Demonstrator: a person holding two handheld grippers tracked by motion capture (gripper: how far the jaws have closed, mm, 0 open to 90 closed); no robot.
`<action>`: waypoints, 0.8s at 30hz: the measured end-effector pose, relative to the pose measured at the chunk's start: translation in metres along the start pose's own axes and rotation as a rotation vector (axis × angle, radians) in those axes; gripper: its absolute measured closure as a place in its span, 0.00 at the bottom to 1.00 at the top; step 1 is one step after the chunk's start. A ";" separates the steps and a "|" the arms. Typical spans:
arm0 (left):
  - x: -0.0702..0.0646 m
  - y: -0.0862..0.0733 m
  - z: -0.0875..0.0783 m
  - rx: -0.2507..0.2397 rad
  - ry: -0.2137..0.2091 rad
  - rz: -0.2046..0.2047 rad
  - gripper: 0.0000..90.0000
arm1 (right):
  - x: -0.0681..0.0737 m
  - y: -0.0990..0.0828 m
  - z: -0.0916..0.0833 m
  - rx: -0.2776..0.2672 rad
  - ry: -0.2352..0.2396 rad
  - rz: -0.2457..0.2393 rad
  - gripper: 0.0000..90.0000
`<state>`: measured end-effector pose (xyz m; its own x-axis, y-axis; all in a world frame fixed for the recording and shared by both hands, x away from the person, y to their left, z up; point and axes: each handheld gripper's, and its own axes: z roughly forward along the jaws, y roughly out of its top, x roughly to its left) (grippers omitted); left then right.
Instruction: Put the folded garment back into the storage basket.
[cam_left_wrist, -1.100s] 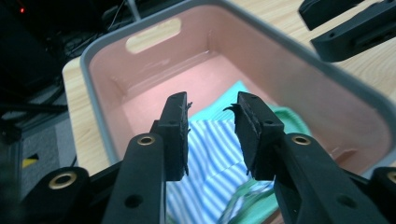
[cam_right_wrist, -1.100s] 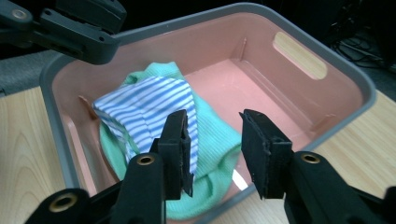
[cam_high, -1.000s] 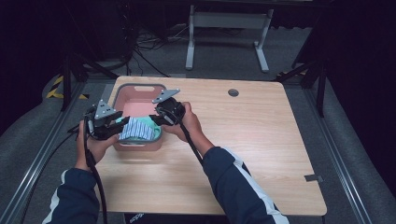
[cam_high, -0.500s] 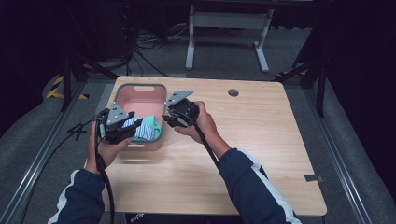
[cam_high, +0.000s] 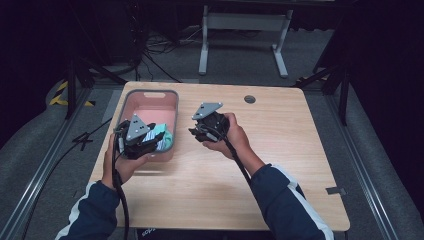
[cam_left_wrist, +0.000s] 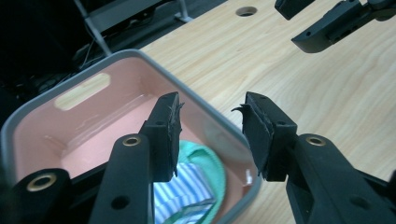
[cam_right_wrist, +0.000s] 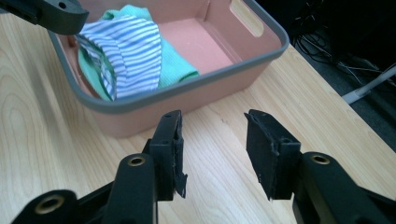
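Both tongs released, nothing held: left tongs (cam_left_wrist: 210, 135) sit with jaws apart over the near right corner of the pink plastic bin with grey rim (cam_high: 150, 97), right tongs (cam_right_wrist: 212, 149) sit jaws apart above bare light wood table (cam_high: 280, 165) just beside the bin's side wall. The folded blue-and-white striped cloth (cam_right_wrist: 126, 51) lies inside the bin at its near end, on top of a green knit cloth (cam_right_wrist: 175, 60), leaning on the wall; the rest of the bin floor is bare. Risks, my read: left tongs hang close over the rim, so a careless drop could clip the rim and shove or tip the bin, which sits near the table's left edge. The striped cloth rides up against the wall, so a snag from the jaw pads could drag it back out. The pads look frayed at the tips, which makes snagging more likely. Cables trailing off both tongs could catch the bin. No brands, labels or writing readable anywhere.
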<state>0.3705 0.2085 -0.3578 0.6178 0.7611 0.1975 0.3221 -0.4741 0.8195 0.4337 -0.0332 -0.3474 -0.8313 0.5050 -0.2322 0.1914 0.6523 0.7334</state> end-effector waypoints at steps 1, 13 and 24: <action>-0.003 0.000 0.001 0.002 -0.005 0.006 0.63 | 0.000 -0.002 -0.002 0.001 0.000 0.000 0.62; -0.034 -0.001 0.005 0.005 -0.057 0.092 0.62 | -0.004 -0.030 -0.024 0.021 -0.012 0.009 0.57; -0.064 -0.004 0.016 0.041 -0.138 0.210 0.58 | -0.003 -0.062 -0.044 0.074 -0.028 -0.003 0.52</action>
<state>0.3410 0.1543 -0.3821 0.7656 0.5776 0.2833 0.2032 -0.6349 0.7454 0.4014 -0.1002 -0.3644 -0.8169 0.5184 -0.2529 0.2282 0.6931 0.6837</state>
